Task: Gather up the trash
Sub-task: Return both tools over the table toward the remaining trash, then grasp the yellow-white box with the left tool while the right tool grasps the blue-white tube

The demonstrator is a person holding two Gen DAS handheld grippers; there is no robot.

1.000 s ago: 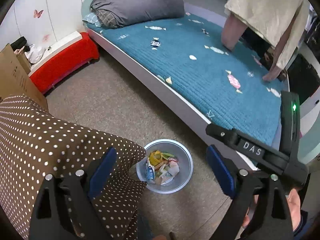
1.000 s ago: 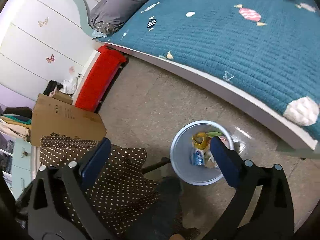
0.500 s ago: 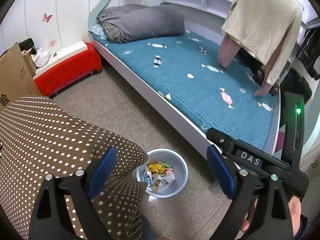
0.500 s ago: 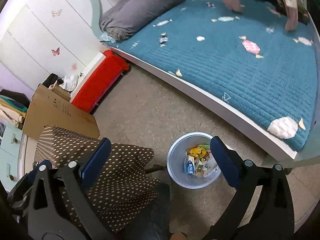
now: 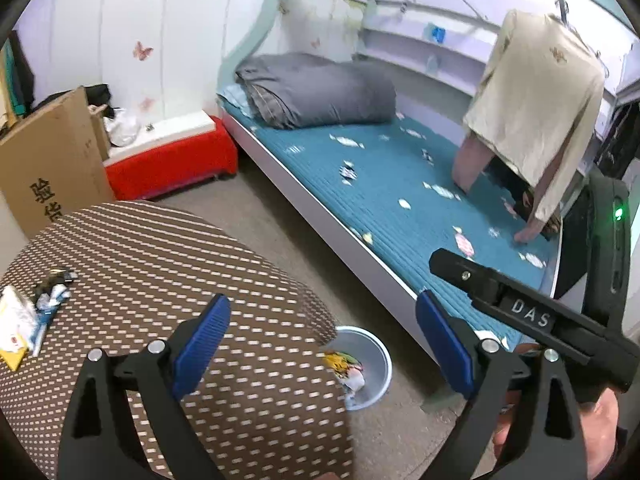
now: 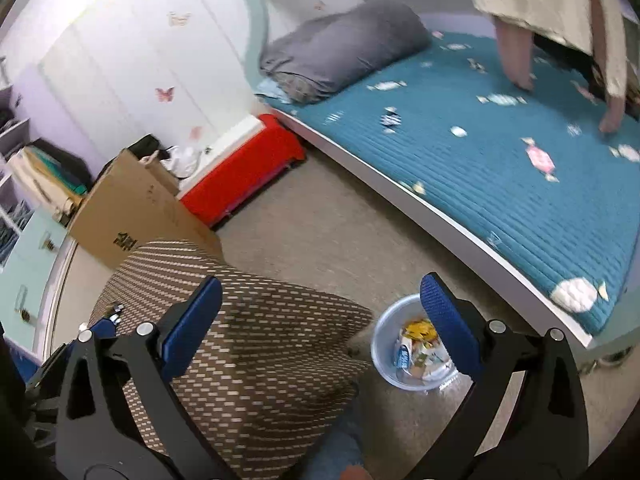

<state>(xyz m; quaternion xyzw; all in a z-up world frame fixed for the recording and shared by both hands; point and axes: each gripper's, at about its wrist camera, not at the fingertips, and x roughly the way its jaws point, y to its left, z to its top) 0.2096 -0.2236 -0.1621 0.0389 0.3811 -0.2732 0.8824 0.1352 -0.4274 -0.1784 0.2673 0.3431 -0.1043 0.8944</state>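
Both views have been raised from the grey plastic bin (image 5: 370, 364) to the brown dotted bench (image 5: 160, 280), where paper trash (image 5: 24, 320) is now exposed. Left gripper (image 5: 320, 344) and right gripper (image 6: 320, 320) are held with jaws wide, empty.

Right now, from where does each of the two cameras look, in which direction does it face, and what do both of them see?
Left wrist: sits on the left gripper, above the dotted tablecloth, facing the bed; its open blue fingers, the right gripper and a hand show.
Right wrist: sits on the right gripper, higher, tilted down at the floor and the trash bin; only its open fingers show clearly.
Shared: tablecloth, bin, bed, grey duvet, red box, cardboard box.
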